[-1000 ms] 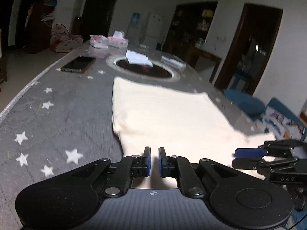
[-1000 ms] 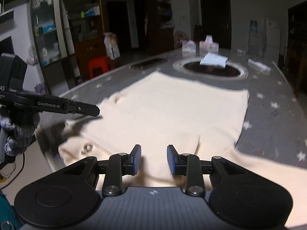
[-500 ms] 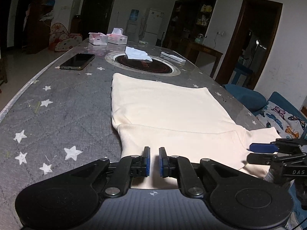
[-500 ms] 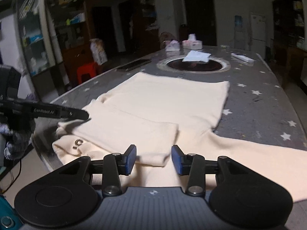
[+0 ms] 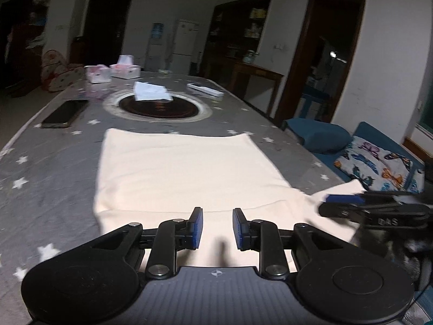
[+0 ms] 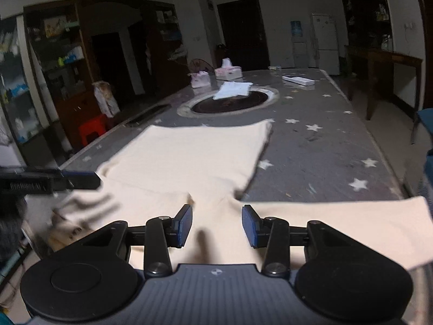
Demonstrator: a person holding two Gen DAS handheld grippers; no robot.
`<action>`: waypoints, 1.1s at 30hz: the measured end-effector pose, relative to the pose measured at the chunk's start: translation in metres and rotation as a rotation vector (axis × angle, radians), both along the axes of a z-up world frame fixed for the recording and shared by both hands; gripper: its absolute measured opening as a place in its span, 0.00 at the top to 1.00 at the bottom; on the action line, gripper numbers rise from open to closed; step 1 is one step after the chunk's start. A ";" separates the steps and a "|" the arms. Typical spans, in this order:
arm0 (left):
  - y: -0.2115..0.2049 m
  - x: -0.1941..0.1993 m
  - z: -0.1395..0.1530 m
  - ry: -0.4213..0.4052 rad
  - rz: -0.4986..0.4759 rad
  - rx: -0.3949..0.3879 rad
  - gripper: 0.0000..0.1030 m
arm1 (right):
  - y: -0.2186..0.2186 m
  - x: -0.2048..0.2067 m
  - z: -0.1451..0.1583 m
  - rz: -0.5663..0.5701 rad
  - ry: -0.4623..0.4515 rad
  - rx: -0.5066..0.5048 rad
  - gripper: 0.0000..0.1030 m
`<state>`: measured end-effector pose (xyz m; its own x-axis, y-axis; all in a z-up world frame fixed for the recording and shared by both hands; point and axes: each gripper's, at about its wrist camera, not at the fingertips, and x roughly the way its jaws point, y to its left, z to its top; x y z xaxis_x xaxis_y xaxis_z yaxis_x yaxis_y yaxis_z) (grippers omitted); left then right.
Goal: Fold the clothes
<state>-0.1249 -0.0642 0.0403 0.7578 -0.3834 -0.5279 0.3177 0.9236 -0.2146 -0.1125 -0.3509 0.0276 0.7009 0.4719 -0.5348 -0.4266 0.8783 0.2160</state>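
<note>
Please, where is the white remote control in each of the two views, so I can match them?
Left wrist view: the remote control lies far on the table, right of center.
Right wrist view: the remote control lies far, toward the right edge.
Shared landmark: the round dark cooktop.

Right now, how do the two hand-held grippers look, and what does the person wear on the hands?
Each hand-held gripper, left and right, is black, with two round discs, a ribbed grey base and blue pads on its fingers. White lettering runs along the side. The left hand wears a dark speckled knit glove.
</note>
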 end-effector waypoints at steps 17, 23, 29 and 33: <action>-0.032 0.007 -0.009 0.013 -0.091 0.037 0.66 | -0.038 0.004 -0.006 -0.143 -0.015 0.015 0.59; -0.040 0.006 -0.011 0.009 -0.106 0.059 0.54 | -0.087 -0.003 -0.009 -0.358 -0.022 -0.087 0.59; -0.043 0.004 -0.010 0.006 -0.111 0.069 0.54 | -0.128 -0.010 -0.020 -0.553 0.001 -0.112 0.59; -0.045 0.005 -0.010 0.009 -0.119 0.073 0.54 | -0.146 -0.009 -0.029 -0.609 0.043 -0.049 0.59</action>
<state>-0.1203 -0.1096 0.0298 0.7045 -0.4305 -0.5642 0.4244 0.8928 -0.1512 -0.1214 -0.4969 -0.0013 0.8146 -0.0320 -0.5791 0.1629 0.9709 0.1755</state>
